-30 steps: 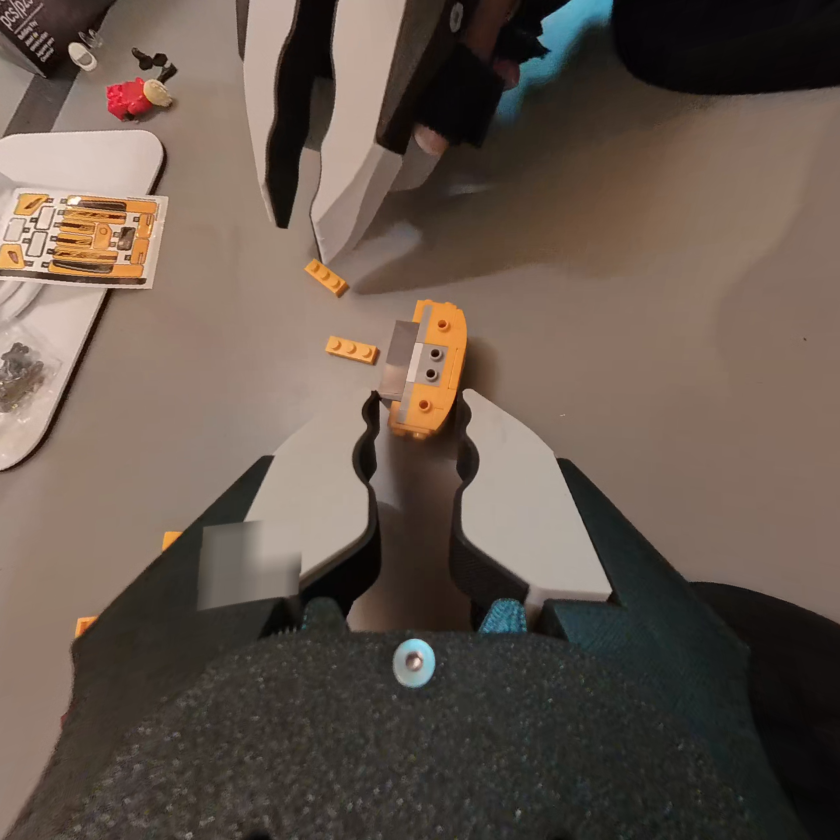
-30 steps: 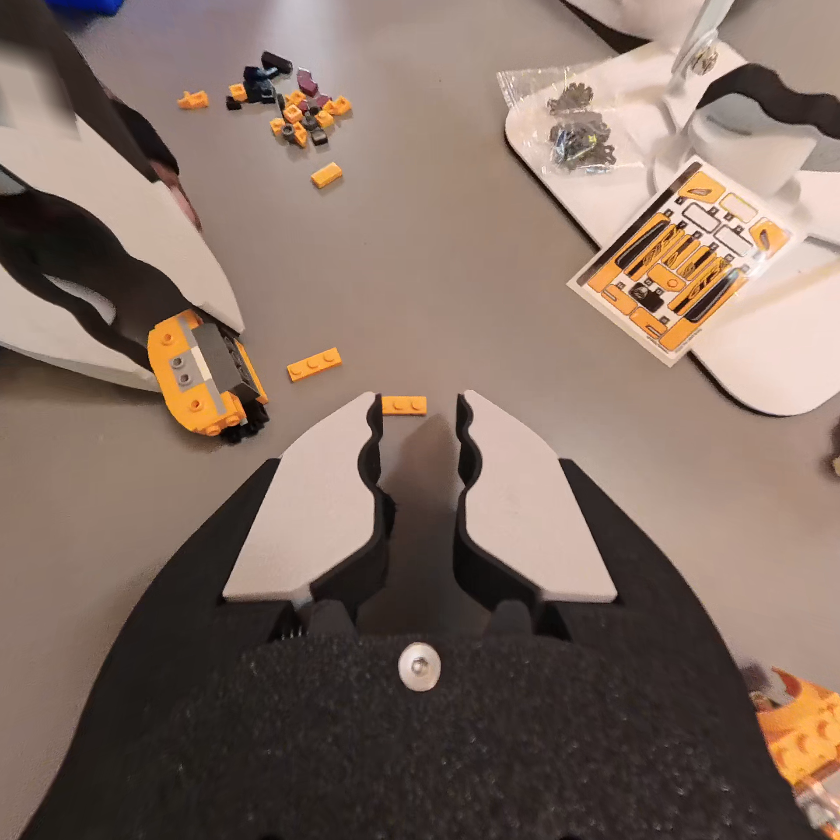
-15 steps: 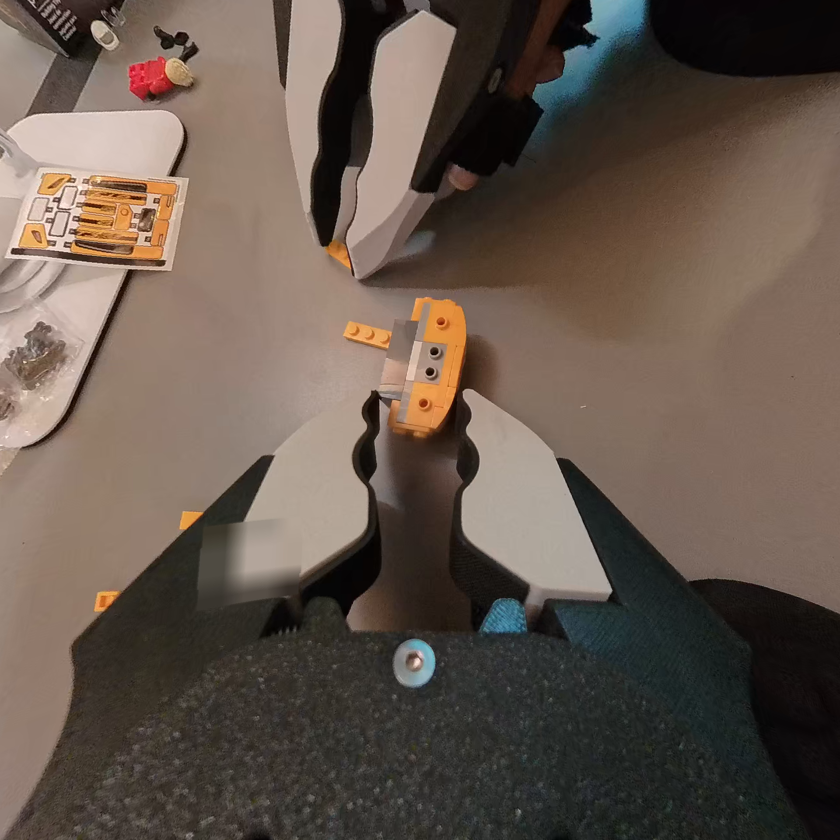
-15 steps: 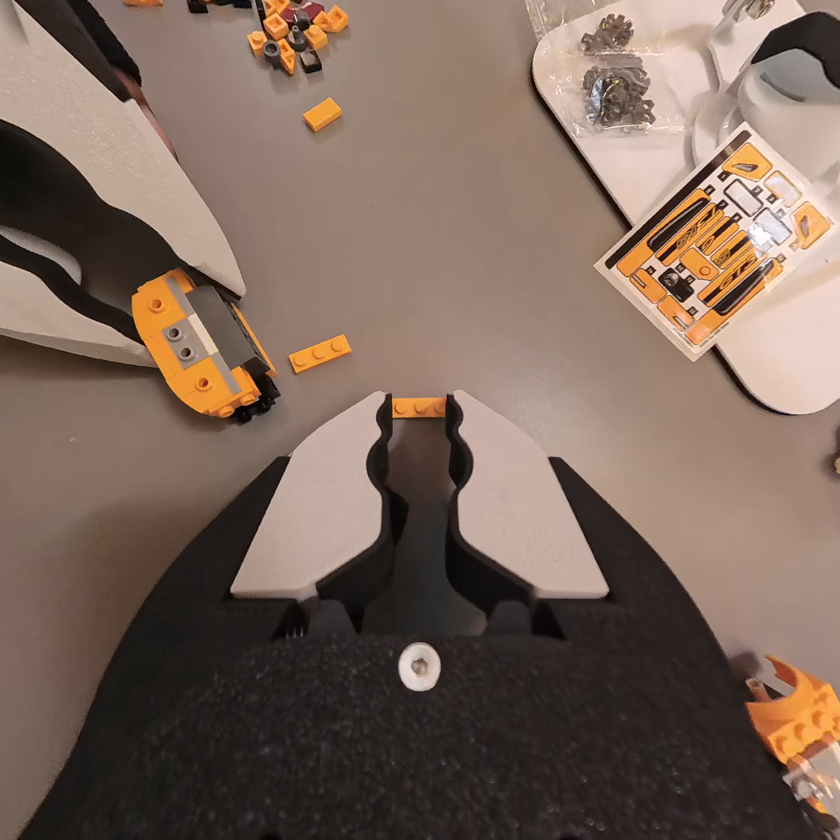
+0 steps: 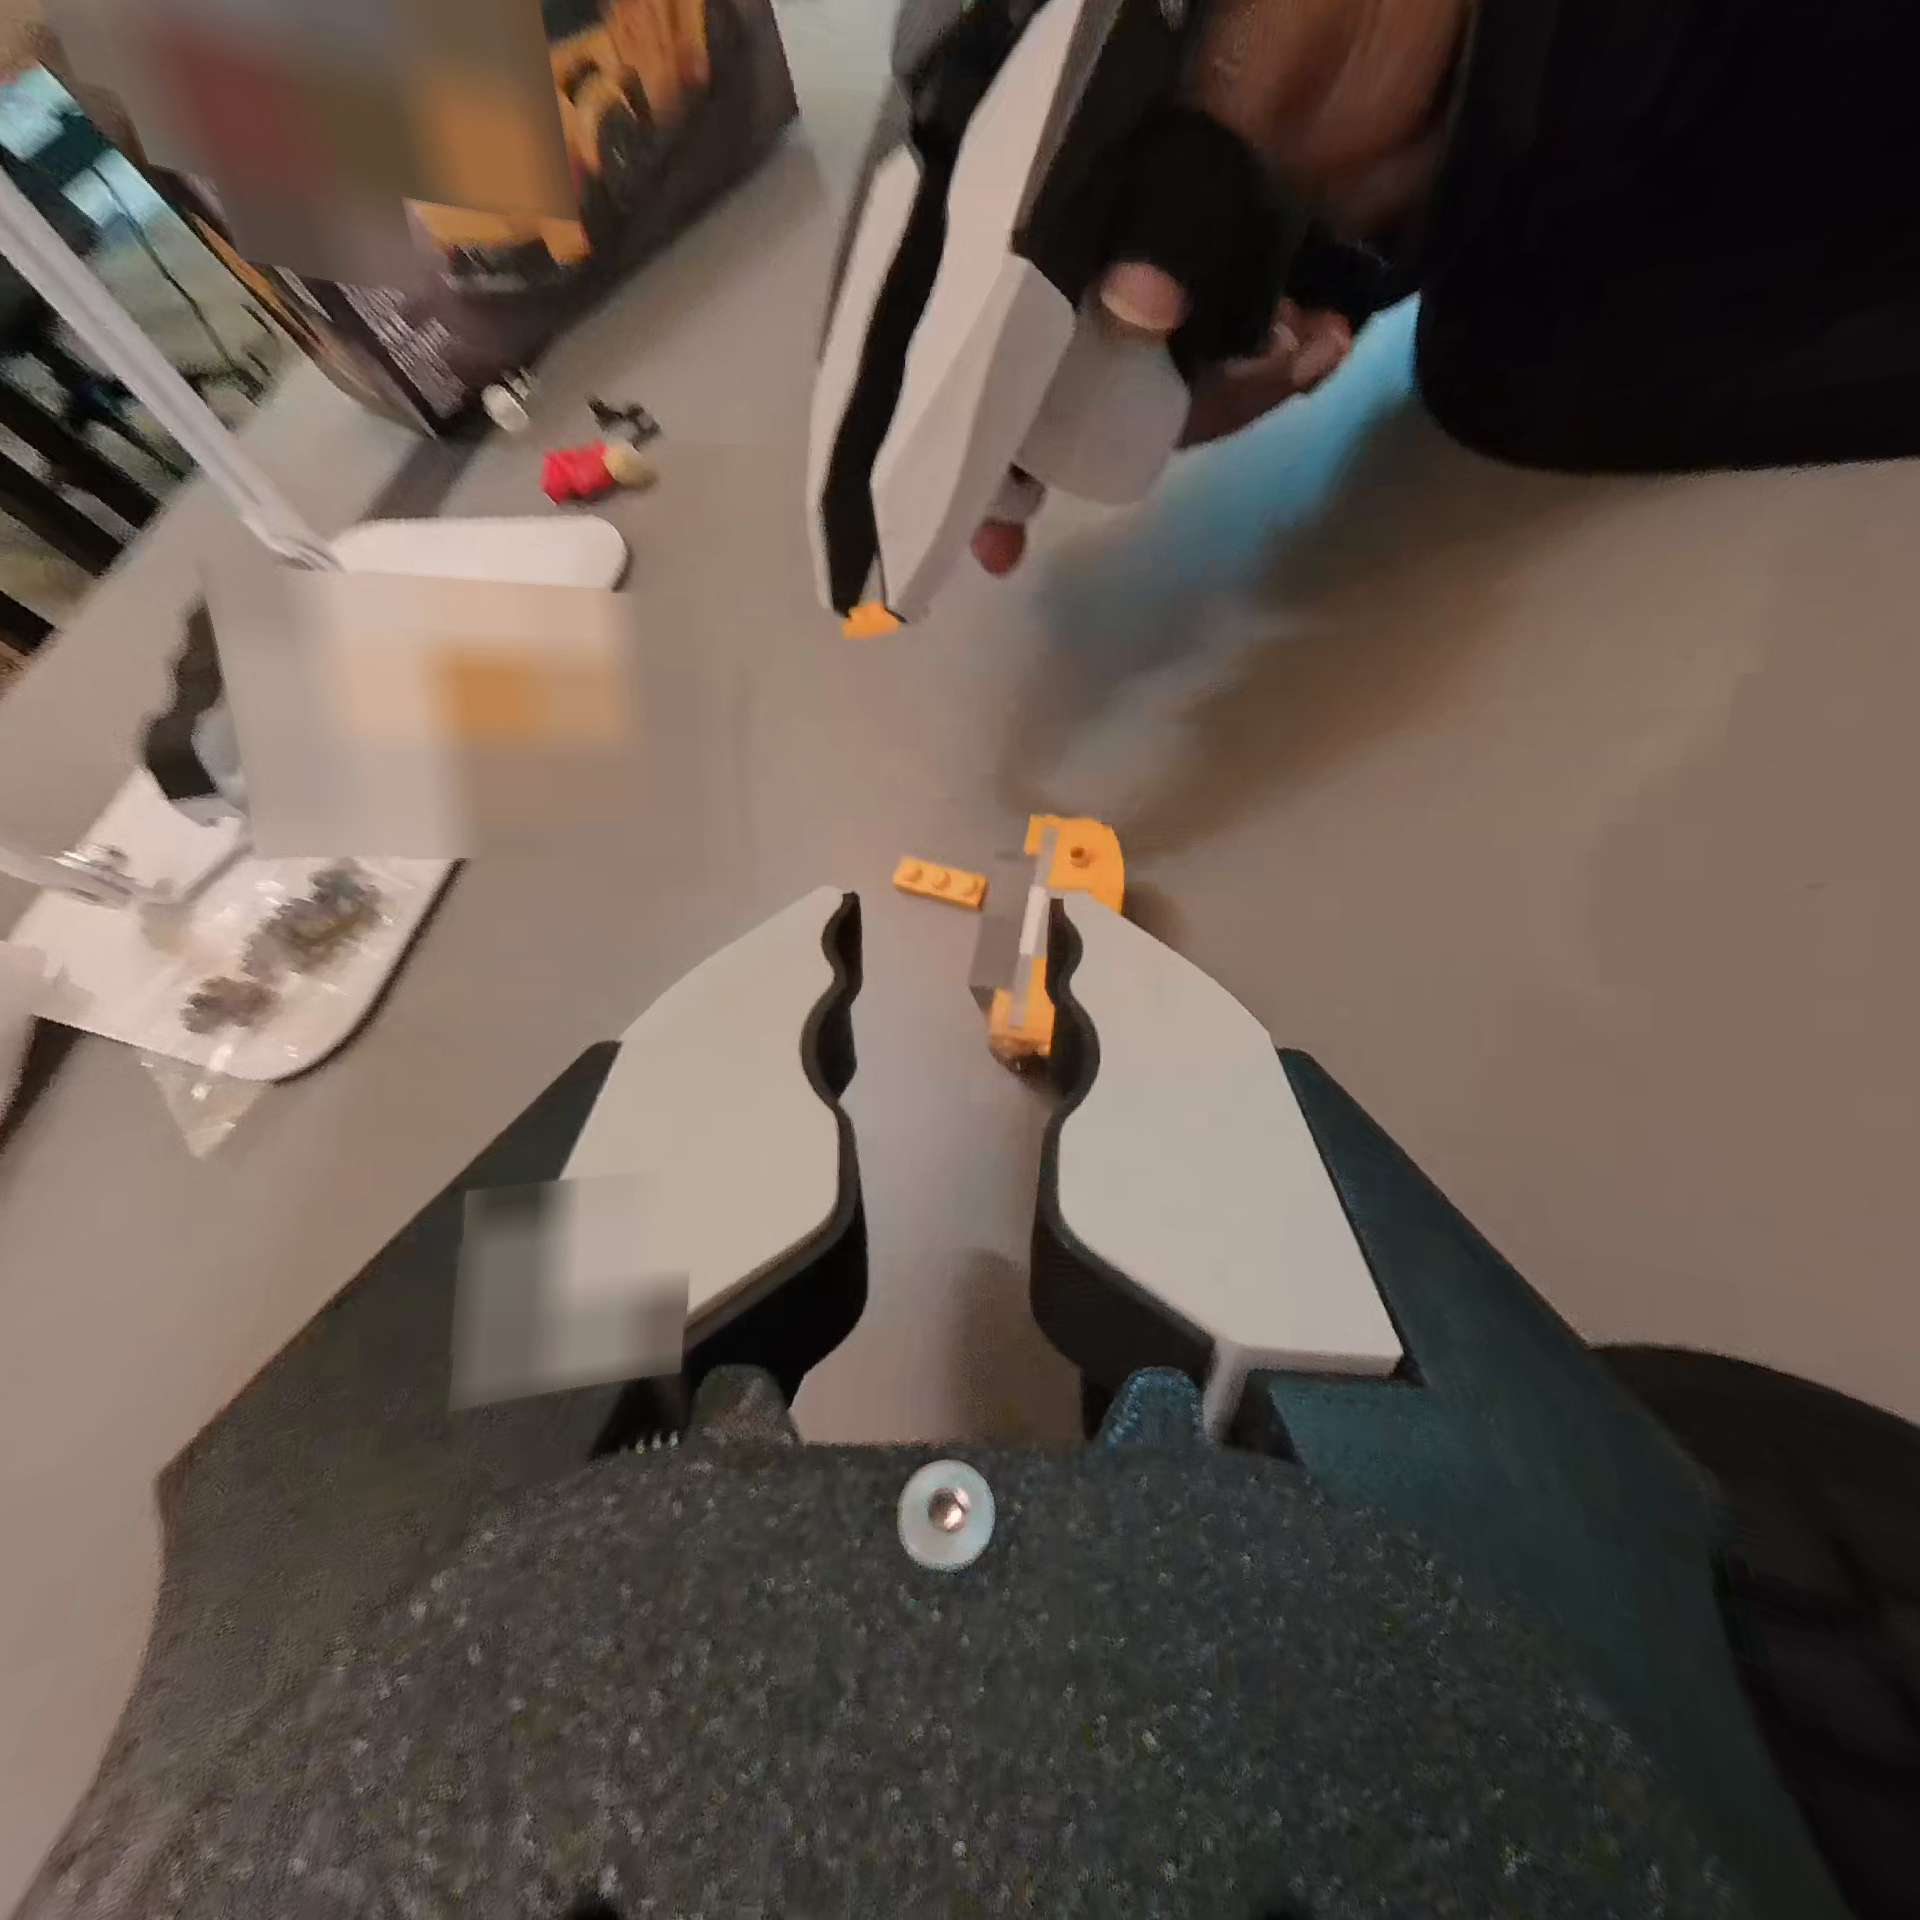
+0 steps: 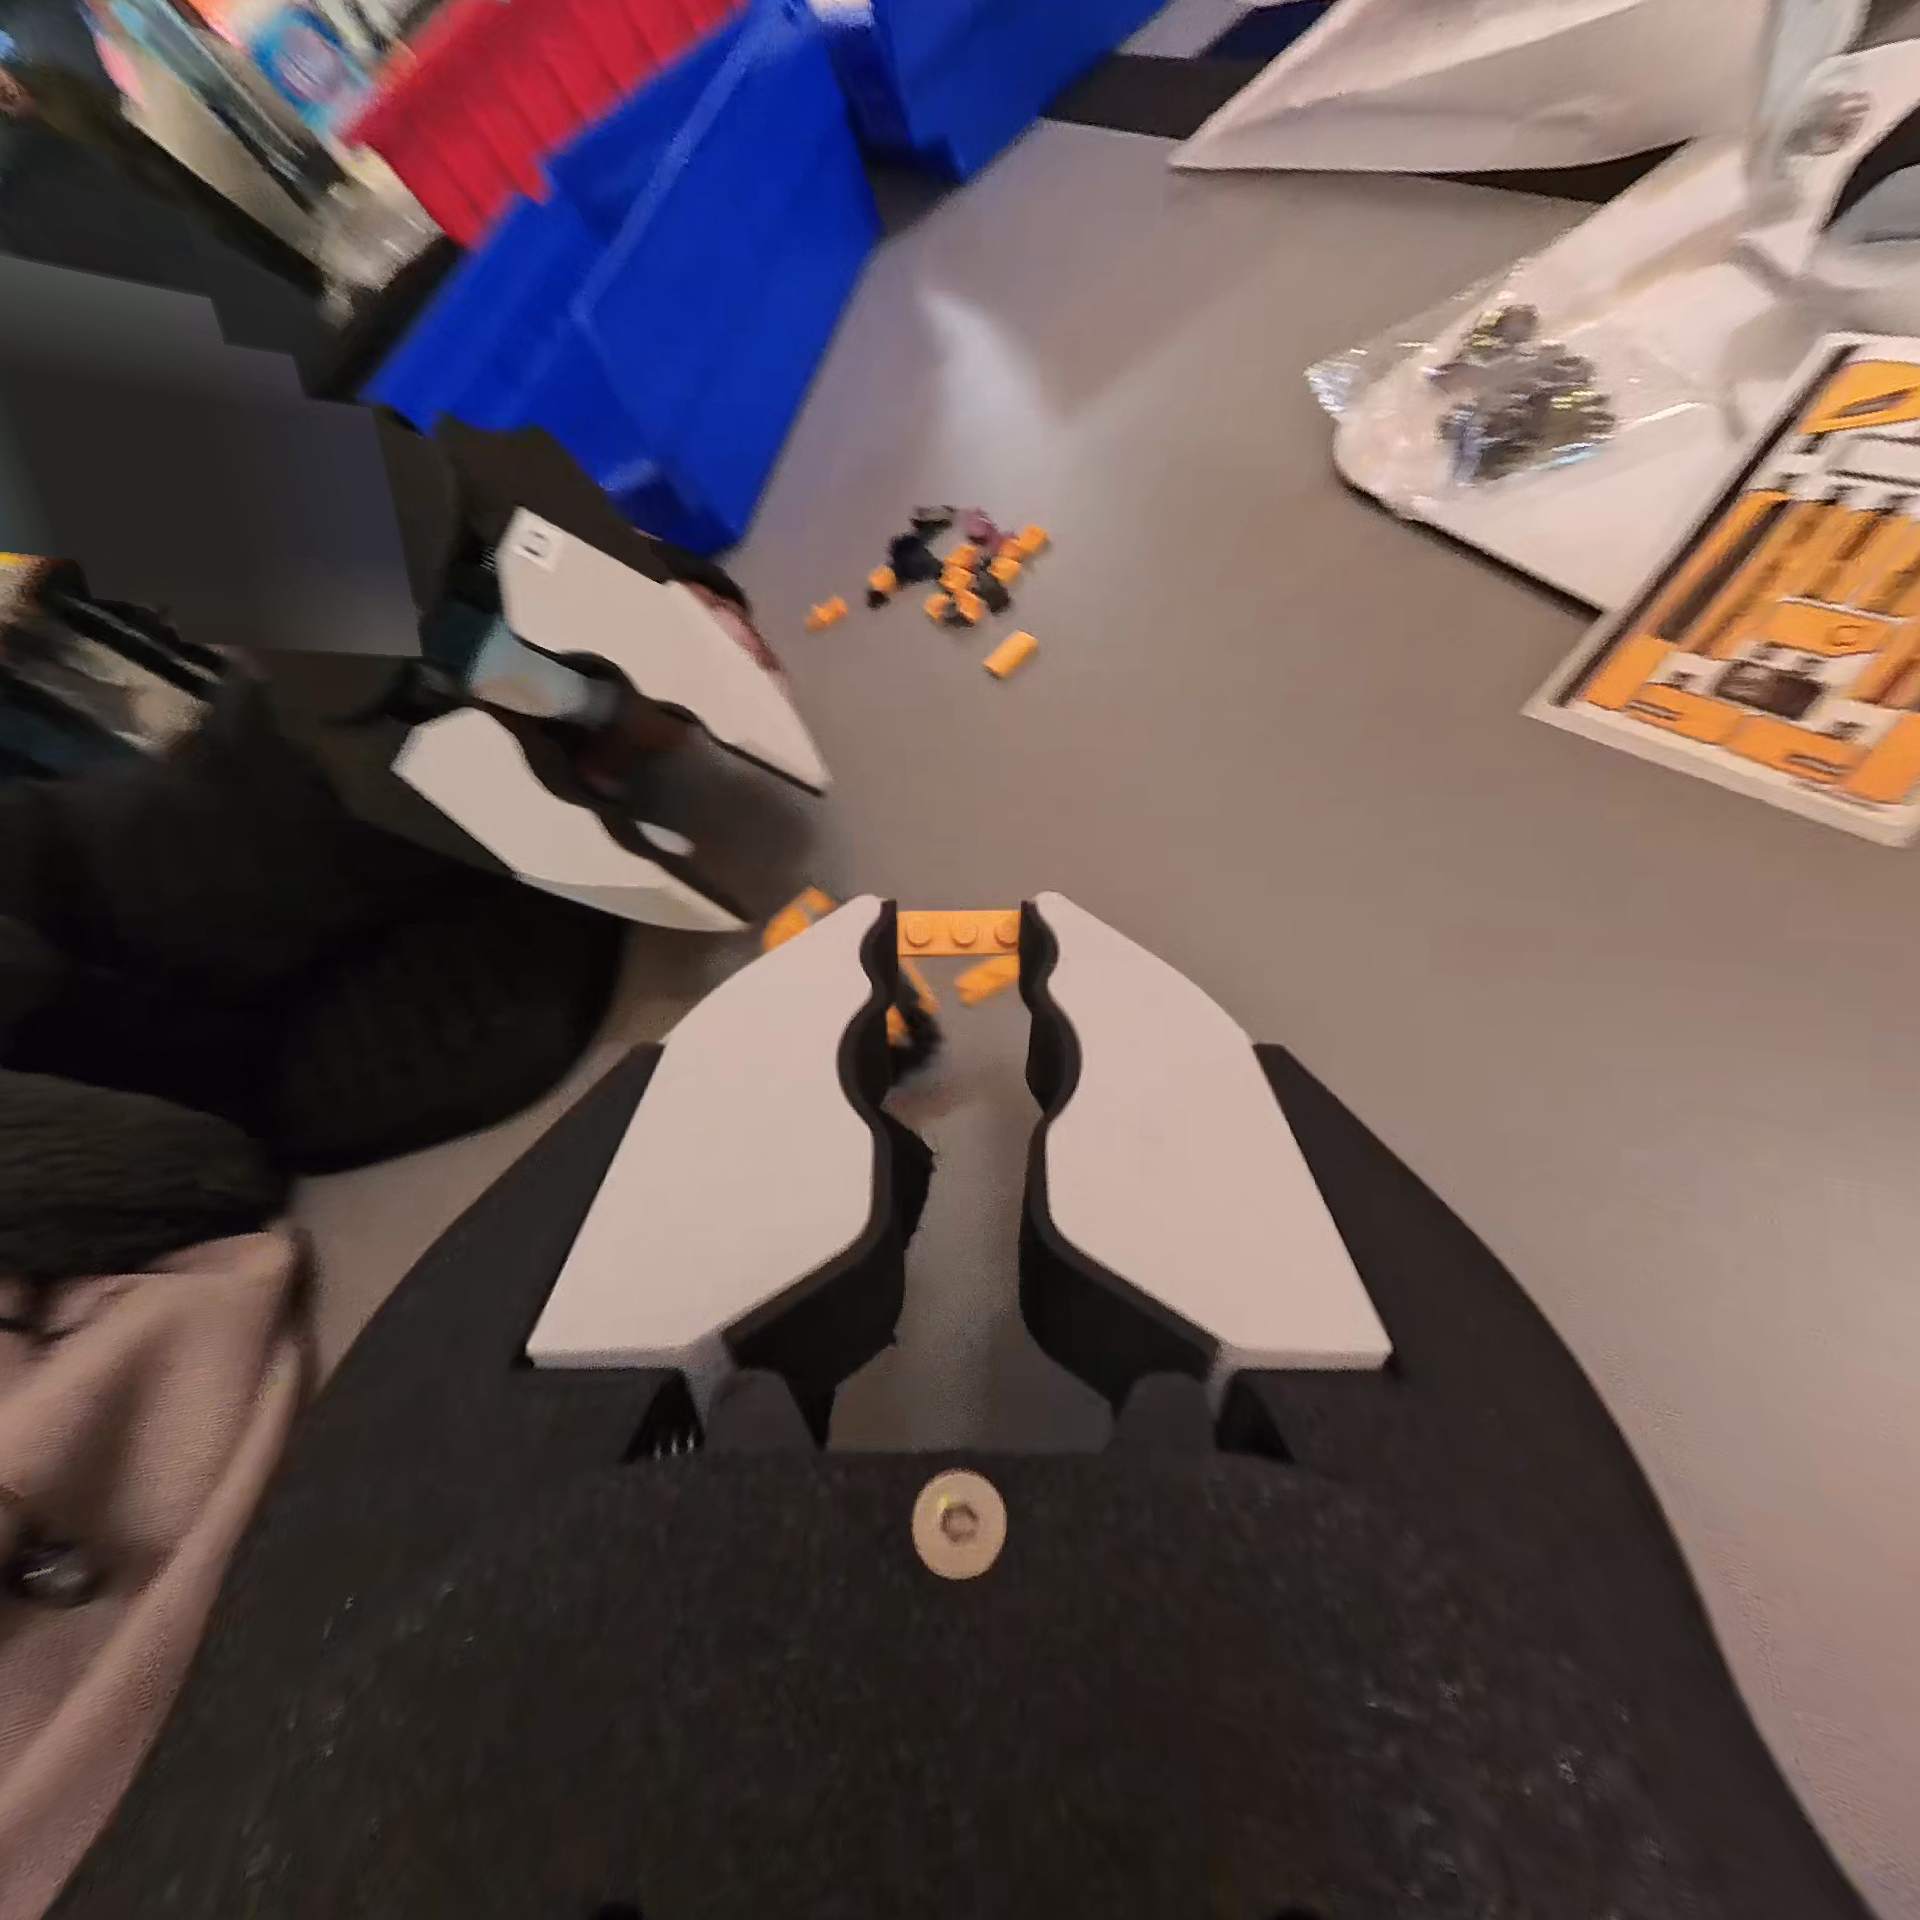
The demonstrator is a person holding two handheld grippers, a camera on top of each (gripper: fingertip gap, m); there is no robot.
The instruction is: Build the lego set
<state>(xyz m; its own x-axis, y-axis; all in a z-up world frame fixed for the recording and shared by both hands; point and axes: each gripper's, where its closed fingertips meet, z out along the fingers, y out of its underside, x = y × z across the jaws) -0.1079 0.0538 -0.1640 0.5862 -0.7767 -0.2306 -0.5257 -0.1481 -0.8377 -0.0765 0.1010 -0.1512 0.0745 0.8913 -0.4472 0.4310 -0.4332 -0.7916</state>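
My left gripper [image 5: 951, 914] is open and low over the grey table. The orange and grey lego assembly [image 5: 1044, 935] lies on the table at the inner side of its right fingertip, partly hidden by that finger. A loose orange three-stud plate [image 5: 938, 883] lies just beyond the tips. My right gripper [image 6: 958, 920] is shut on another orange three-stud plate [image 6: 958, 932], held crosswise at its tips above the table. In the left wrist view the right gripper [image 5: 873, 608] hangs over the table with the plate [image 5: 871, 620] at its tips. The left gripper [image 6: 790, 842] shows at the left.
A pile of small orange and dark pieces [image 6: 956, 571] lies farther out. A sticker sheet [image 6: 1766, 644] and a bag of dark parts [image 6: 1507, 405] lie on a white board at the right. Blue bins [image 6: 675, 312] stand behind. A red piece [image 5: 582, 473] and a dark box [image 5: 499, 260] sit at the back. The left gripper's tips are roughly 7 centimeters from the right gripper's.
My right gripper has closed on the orange plate and lifted it off the table. My left gripper has shifted, so the assembly now lies by its right finger instead of between the tips.
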